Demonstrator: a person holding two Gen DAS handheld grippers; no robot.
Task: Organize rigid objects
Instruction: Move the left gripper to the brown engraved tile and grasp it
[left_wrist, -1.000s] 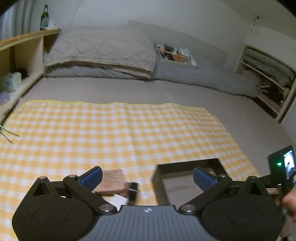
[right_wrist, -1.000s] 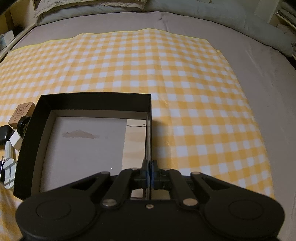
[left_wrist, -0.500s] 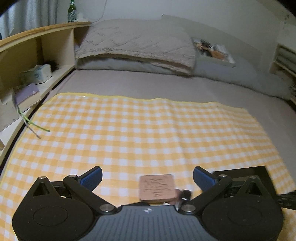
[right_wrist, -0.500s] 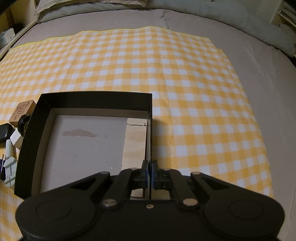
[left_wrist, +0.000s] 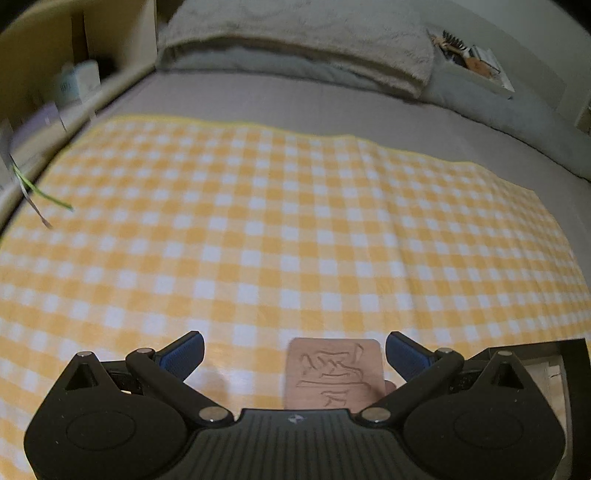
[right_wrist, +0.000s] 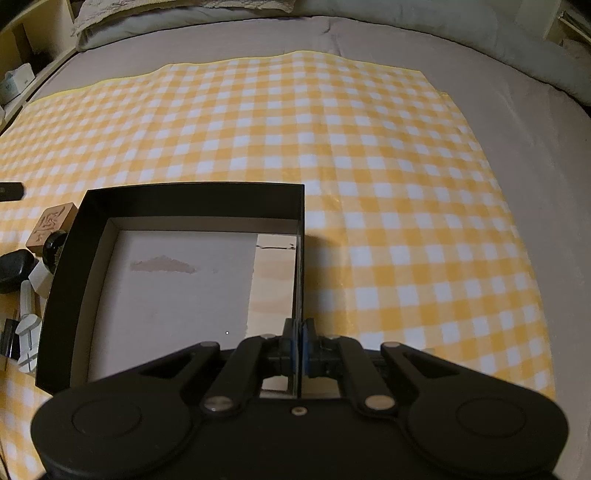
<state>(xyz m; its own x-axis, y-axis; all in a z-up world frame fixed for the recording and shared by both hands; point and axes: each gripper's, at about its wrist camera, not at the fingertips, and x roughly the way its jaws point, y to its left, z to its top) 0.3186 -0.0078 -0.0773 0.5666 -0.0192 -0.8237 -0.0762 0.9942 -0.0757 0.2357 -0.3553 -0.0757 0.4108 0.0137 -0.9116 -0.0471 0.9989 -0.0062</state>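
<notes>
- The left tongs stood wide open over the yellow-and-white checked cloth on the bed, their blue pads touching nothing.
- Between them, nearer the right pad, lay a flat wooden block with rounded corners and a carved character on its face; it rested on the cloth just beside the left wall of the black box.
- The step in hand looked like the pick-up of that block. The next move probably called for centring the tongs on it, sinking lower and closing across its smooth, hard sides.
- More small pieces (a white plastic clip among them) waited by the same wall.
- The right tongs were pinched shut on the box's thin right wall, steadying the shallow, square-cornered, pale-floored box.
</notes>
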